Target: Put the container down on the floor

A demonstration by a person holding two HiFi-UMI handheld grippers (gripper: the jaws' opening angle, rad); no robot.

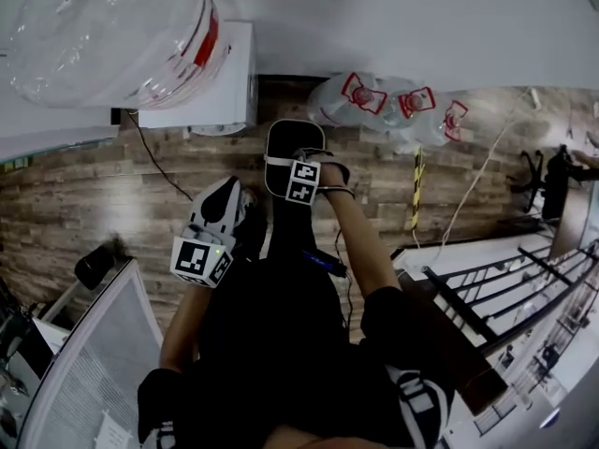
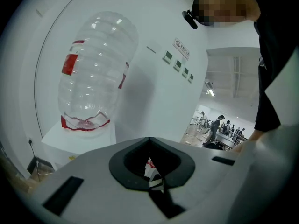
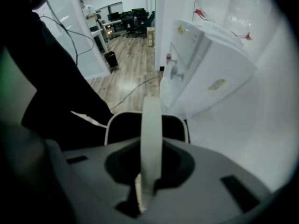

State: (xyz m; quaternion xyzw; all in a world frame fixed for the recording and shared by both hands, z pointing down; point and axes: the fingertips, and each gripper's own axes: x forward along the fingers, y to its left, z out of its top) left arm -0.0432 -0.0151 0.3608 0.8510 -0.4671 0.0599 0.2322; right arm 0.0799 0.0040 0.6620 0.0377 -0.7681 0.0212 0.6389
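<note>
A black container [image 1: 292, 143] with a white rim hangs above the wooden floor [image 1: 103, 204], close in front of the person's legs. My right gripper [image 1: 304, 166] points steeply down and is shut on the container's white strap handle [image 3: 152, 125]. In the right gripper view the handle runs up between the jaws, and the dark container mouth [image 3: 124, 127] lies just below it. My left gripper [image 1: 223, 204] is to the left of the container and apart from it. Its fingers come together in one tip with nothing held. It faces the water dispenser [image 2: 79, 141].
A white water dispenser [image 1: 220, 82] carrying a big clear bottle [image 1: 112, 26] stands against the wall ahead. Several empty bottles [image 1: 393, 106] lie by the wall to the right. A cable [image 1: 154, 162] crosses the floor. A black rack [image 1: 496, 288] stands at right, a glass panel [image 1: 84, 363] at left.
</note>
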